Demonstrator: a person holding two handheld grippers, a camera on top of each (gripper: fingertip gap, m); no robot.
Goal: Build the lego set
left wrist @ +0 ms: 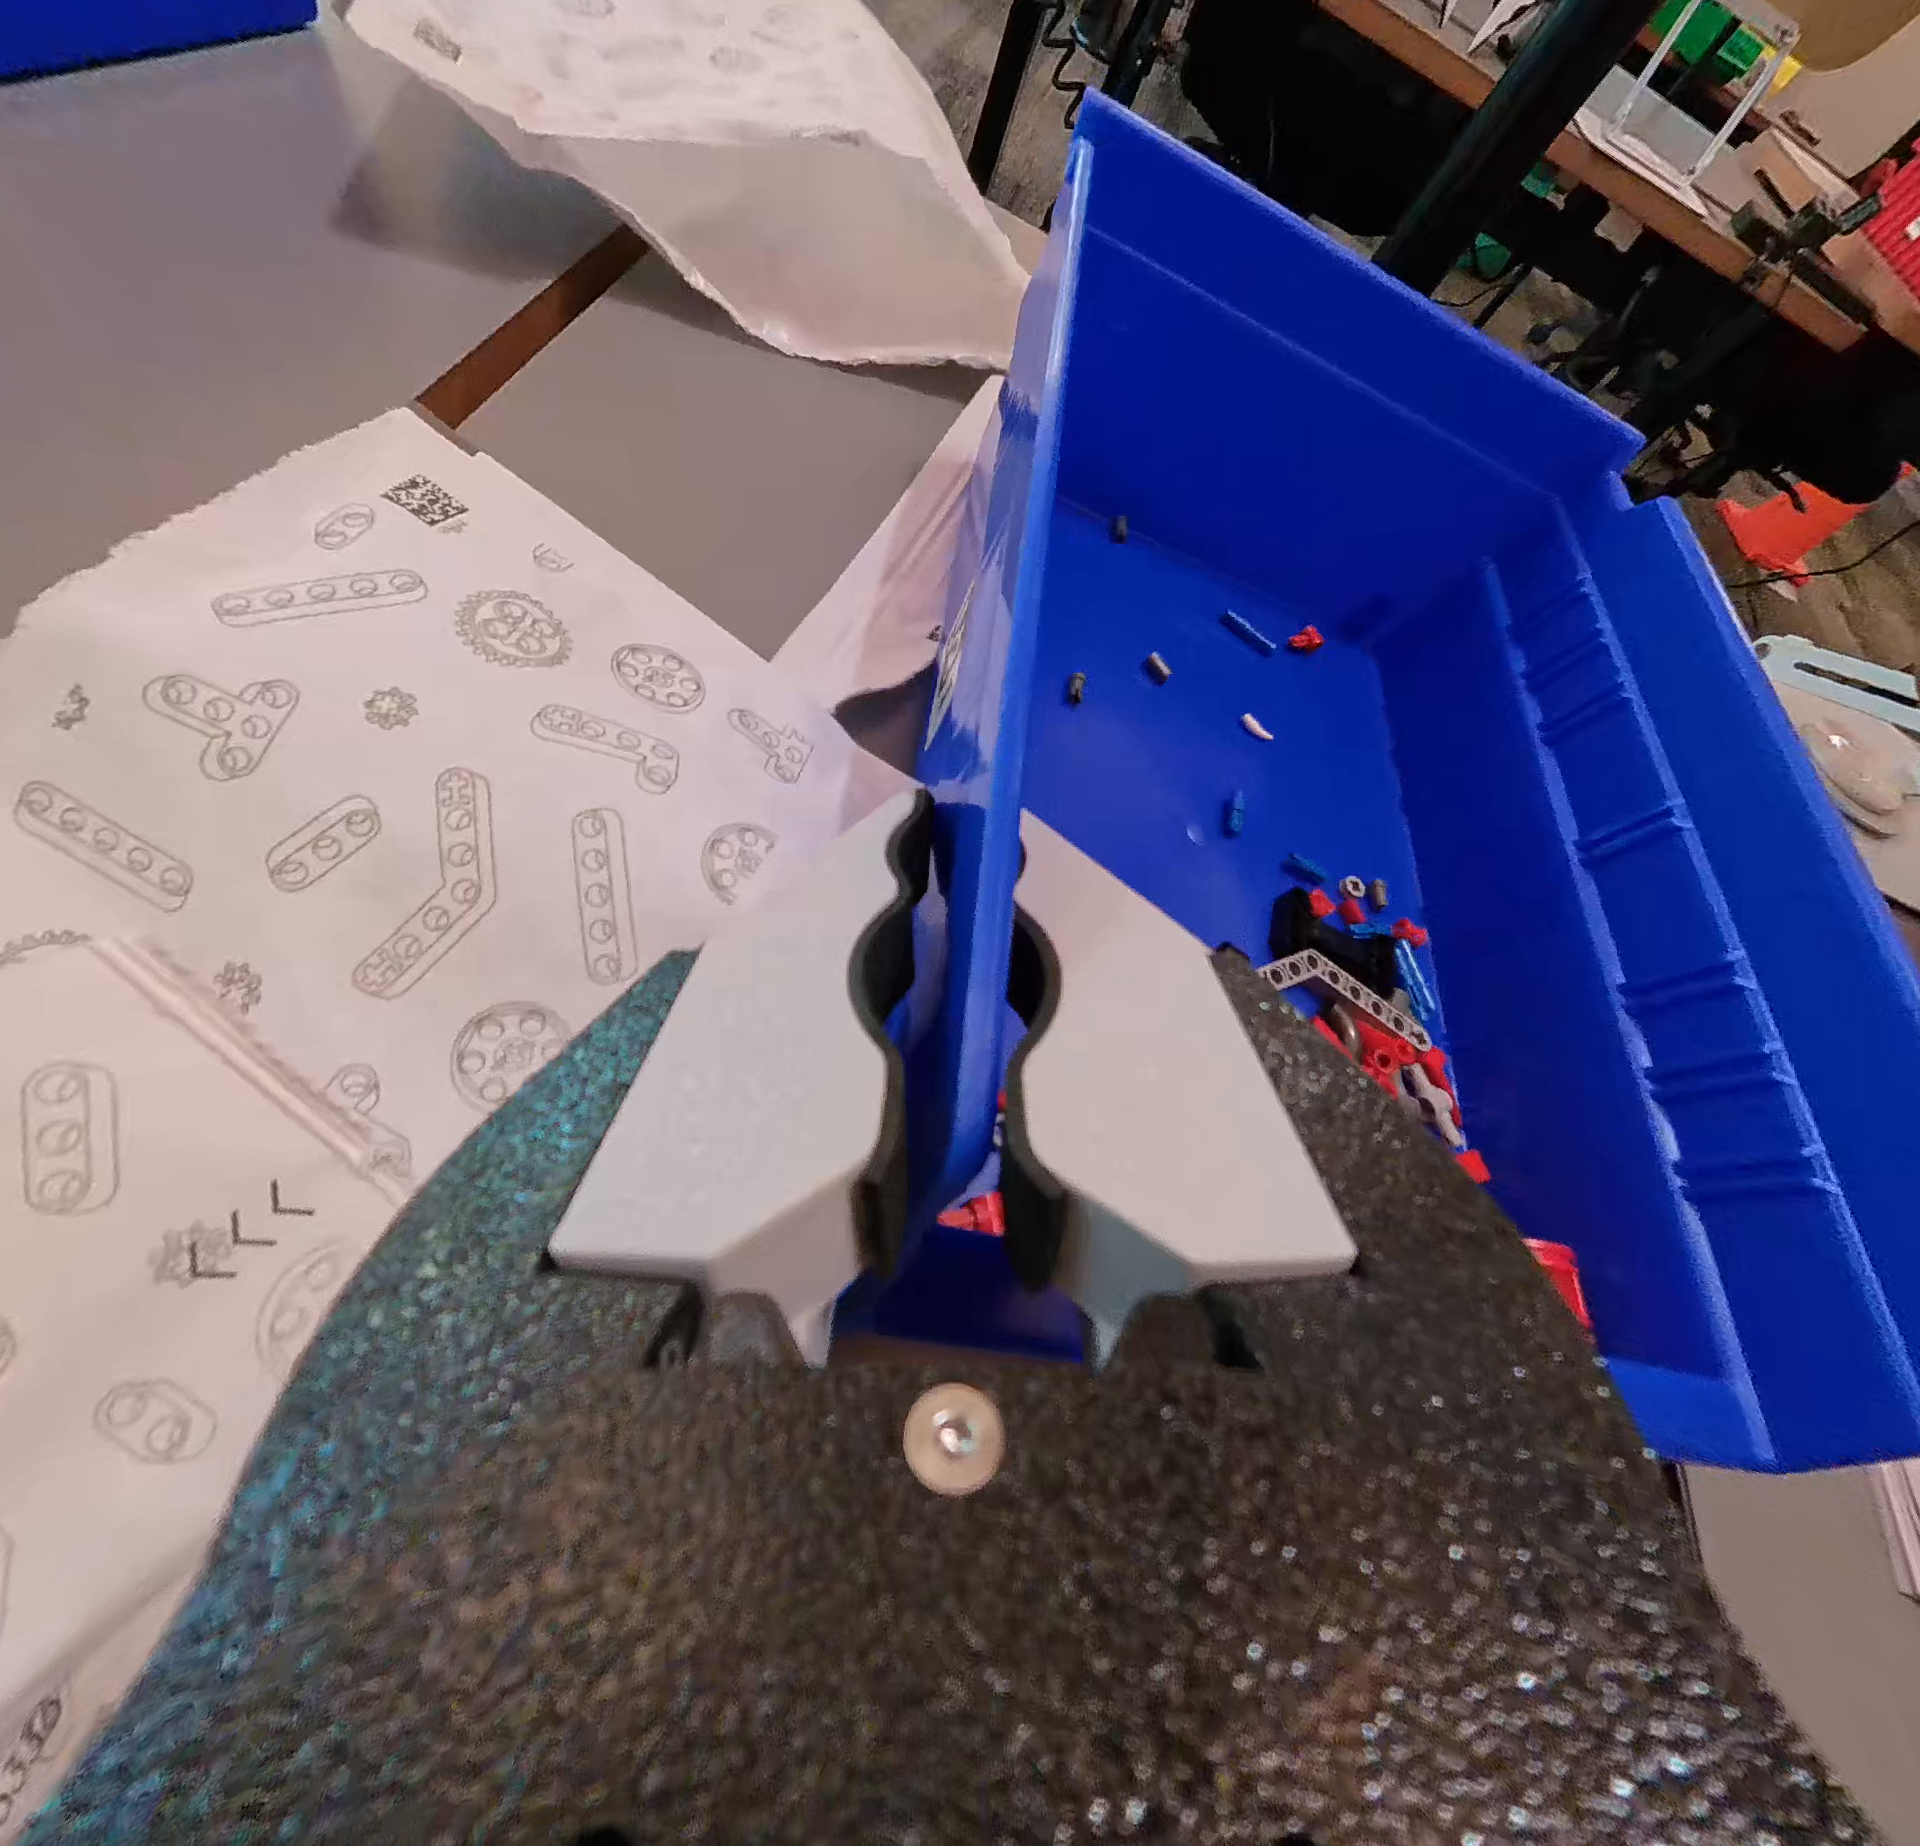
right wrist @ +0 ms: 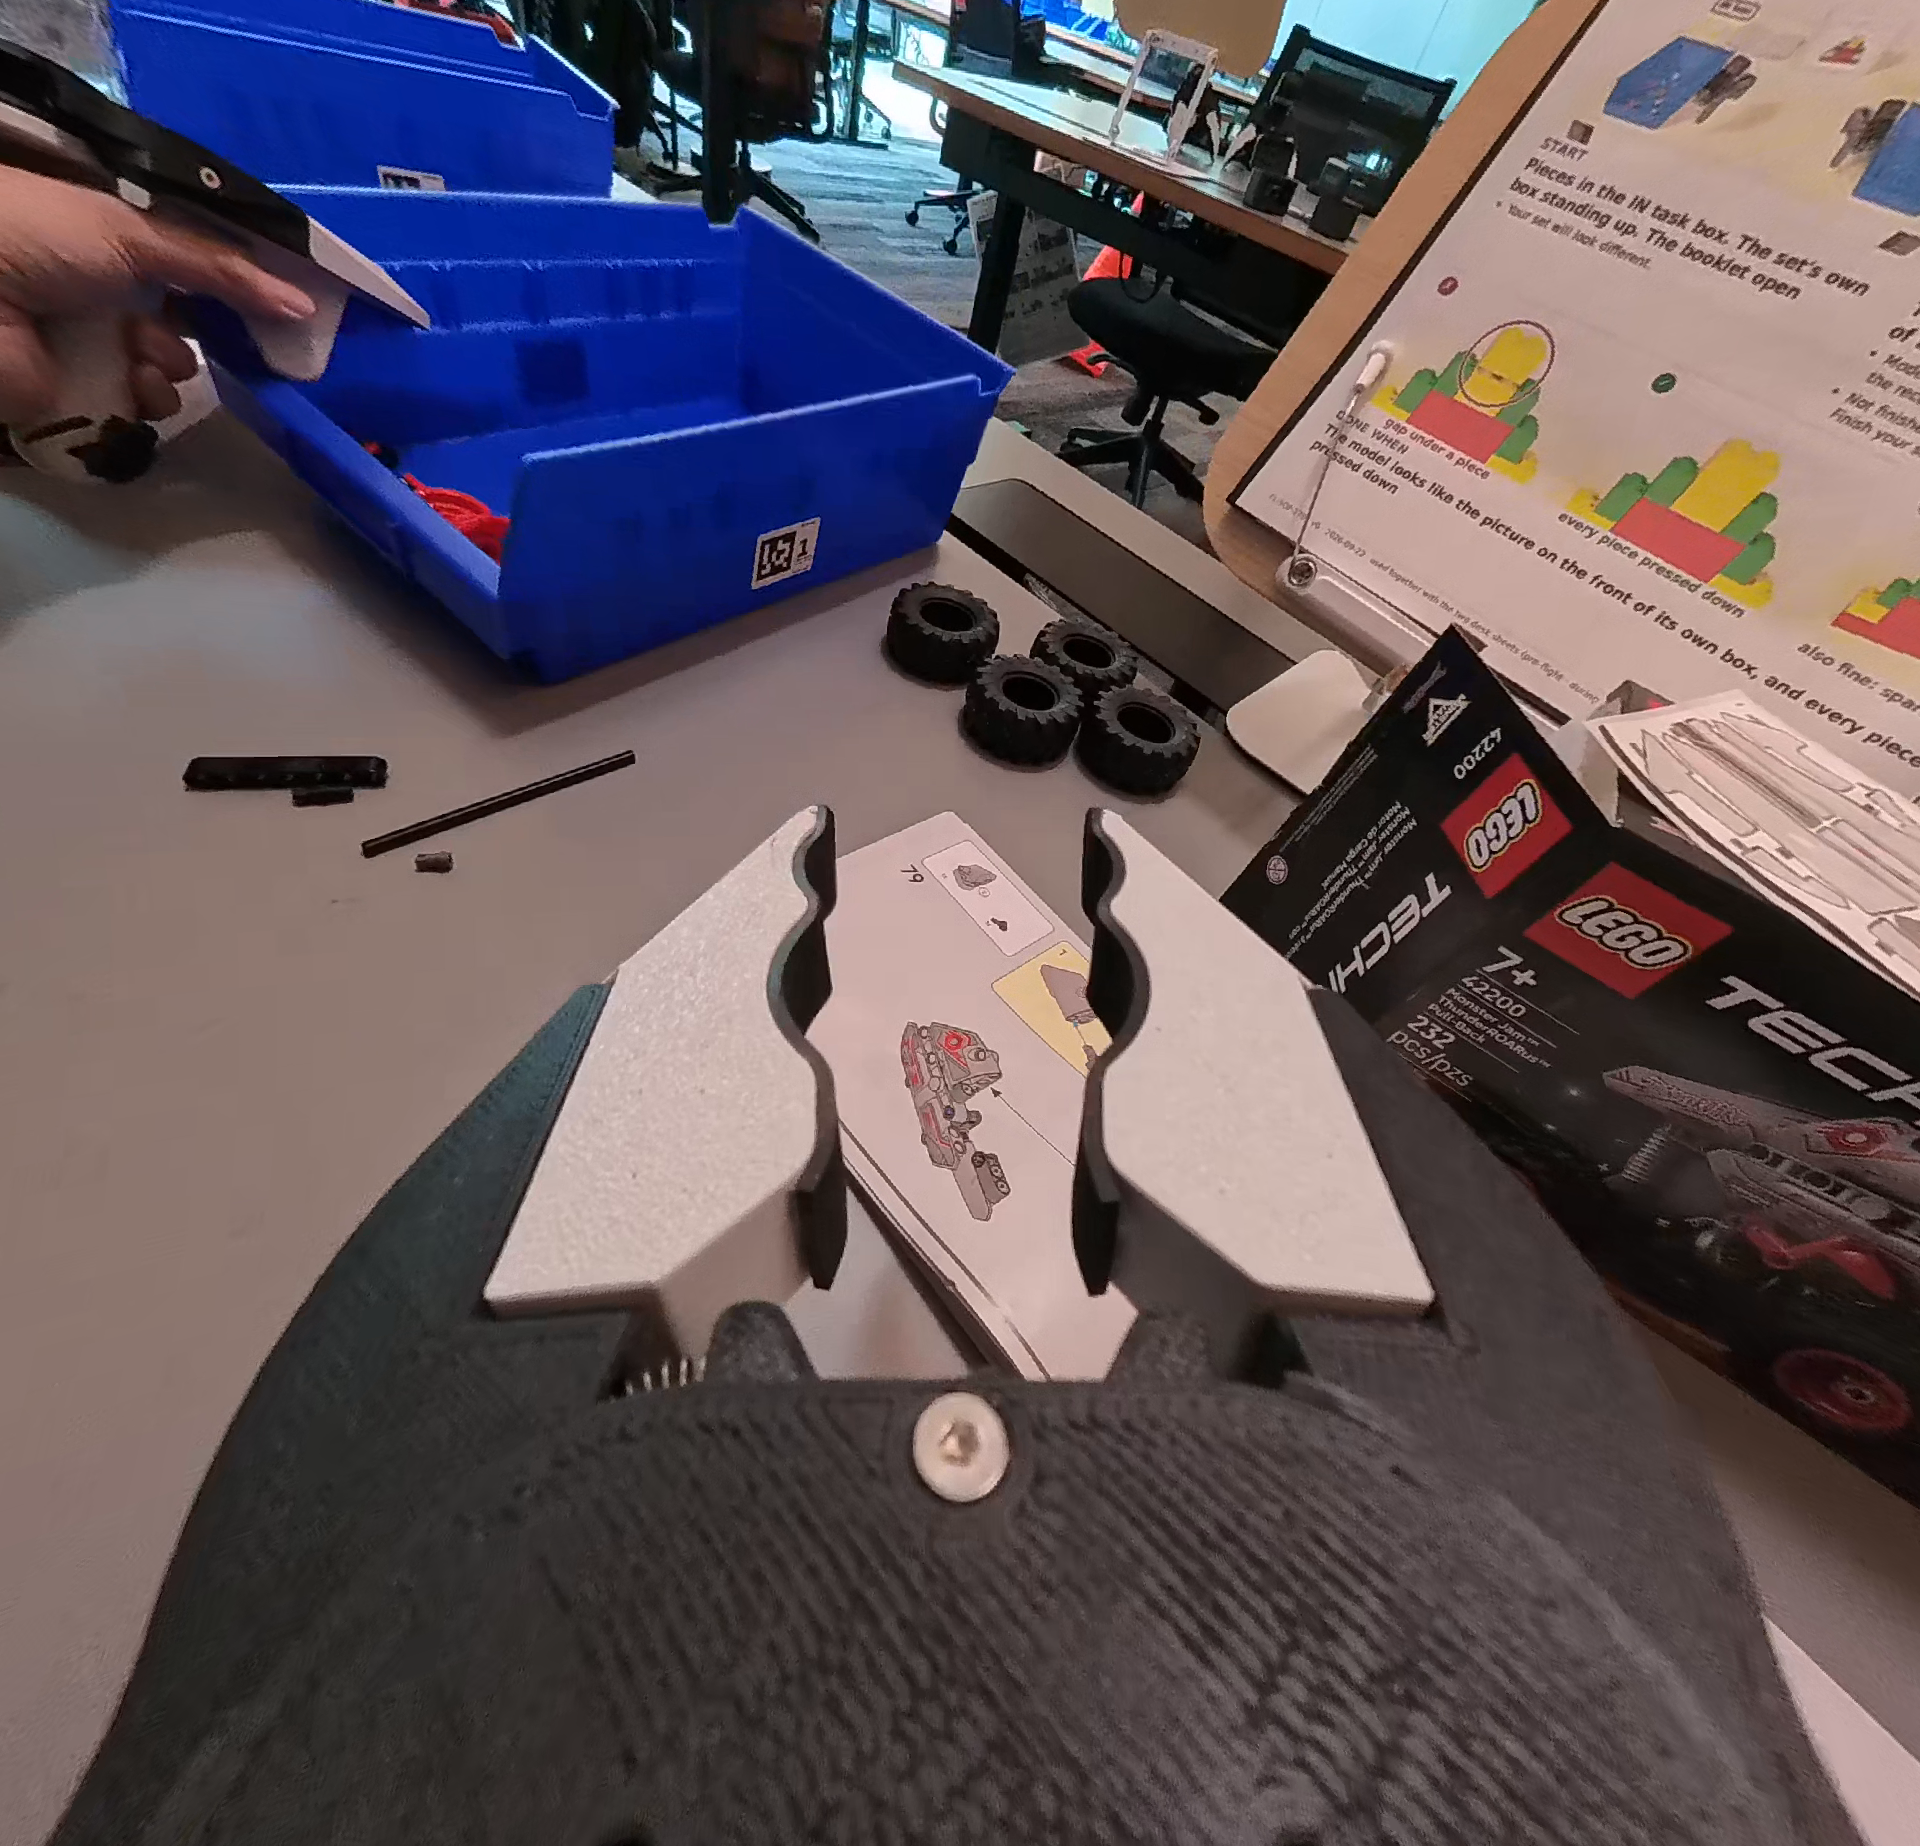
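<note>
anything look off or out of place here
The blue bin is tipped up on one side, its wall clamped in the left gripper, so the loose pieces have slid into its low corner. Torn paper bags lie beside it. The right gripper hangs open over the booklet, holding nothing.

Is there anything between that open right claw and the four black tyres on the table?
Nothing visible blocks it. The right gripper hovers open over the instruction booklet; beyond it only bare grey table lies before the tyres. The set's box sits off to the right.
</note>
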